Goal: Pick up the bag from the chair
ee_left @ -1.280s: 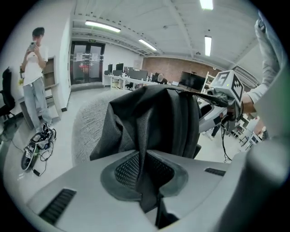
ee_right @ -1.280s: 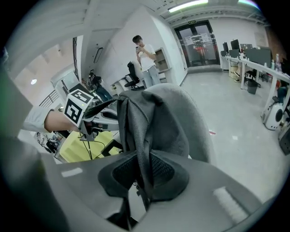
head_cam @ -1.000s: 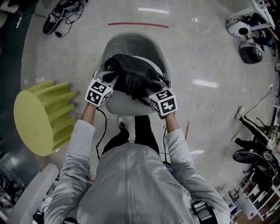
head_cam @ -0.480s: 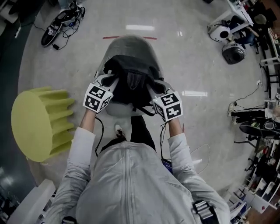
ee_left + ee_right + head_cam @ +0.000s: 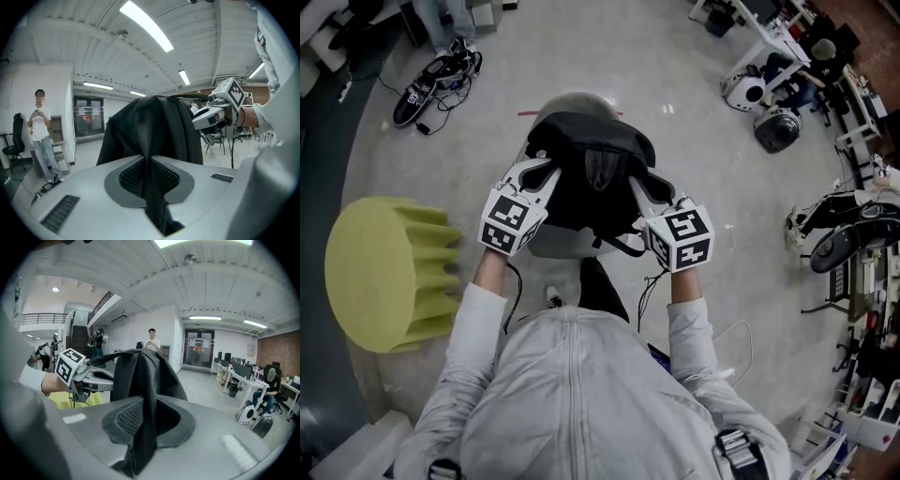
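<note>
A black fabric bag (image 5: 591, 173) hangs between my two grippers, raised over the pale grey shell chair (image 5: 551, 244), whose seat shows below it. My left gripper (image 5: 546, 176) is shut on the bag's left side, with dark fabric (image 5: 151, 178) pinched between its jaws. On the bag's right side my right gripper (image 5: 637, 187) is shut too, a fold of the bag (image 5: 144, 427) clamped in its jaws. Each gripper view shows the other gripper across the bag: the right one (image 5: 216, 112) and the left one (image 5: 79, 367).
A yellow-green ribbed stool (image 5: 380, 272) stands to the left of the chair. Shoes and cables (image 5: 431, 75) lie on the floor at the far left. Helmets and equipment (image 5: 769, 112) crowd the right side. A person (image 5: 41, 136) stands in the distance.
Both grippers have risen with the bag, which now sits higher and larger in view, off the chair seat. Both stay shut on it.
</note>
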### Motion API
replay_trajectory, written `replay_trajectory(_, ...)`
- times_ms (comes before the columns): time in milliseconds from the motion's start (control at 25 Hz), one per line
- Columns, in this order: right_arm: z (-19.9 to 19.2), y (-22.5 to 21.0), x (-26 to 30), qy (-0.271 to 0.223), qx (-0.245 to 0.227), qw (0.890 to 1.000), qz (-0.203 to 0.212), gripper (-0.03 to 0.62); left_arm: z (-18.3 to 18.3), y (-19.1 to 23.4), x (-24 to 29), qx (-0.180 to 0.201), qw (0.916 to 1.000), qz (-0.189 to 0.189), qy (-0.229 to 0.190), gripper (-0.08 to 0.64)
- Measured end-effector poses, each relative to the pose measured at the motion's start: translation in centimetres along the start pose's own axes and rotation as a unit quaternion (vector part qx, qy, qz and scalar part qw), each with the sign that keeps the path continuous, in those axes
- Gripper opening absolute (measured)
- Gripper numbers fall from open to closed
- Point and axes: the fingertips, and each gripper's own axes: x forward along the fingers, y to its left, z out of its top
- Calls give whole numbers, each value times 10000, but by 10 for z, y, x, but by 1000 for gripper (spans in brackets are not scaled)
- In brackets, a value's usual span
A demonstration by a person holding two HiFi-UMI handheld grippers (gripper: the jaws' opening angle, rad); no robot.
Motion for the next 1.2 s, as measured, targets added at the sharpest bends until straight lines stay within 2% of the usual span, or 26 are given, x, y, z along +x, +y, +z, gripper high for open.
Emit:
replay_trajectory(160,24,13,-27,-358,-89,9993,4,58,25,-9,-25,65,9994,138,-295,34)
replay_trajectory(400,50,30,-61,-750,-56,9970,174,58,53,-25,-65,209,9984,186,-492,34)
replay_trajectory(640,60,70,-73,-886,-216,9949,438,58,50,-26,-110,79,9970,400,-654,34)
replay_trajectory(880,73,77,-76,-918,-298,9937,565,54,62,-24,-122,6,9963,529,-671,34)
replay_trajectory(1200,72,77,-81,-952,-250,9937,527,52,67,-29,-125,77,9965,532,-637,34)
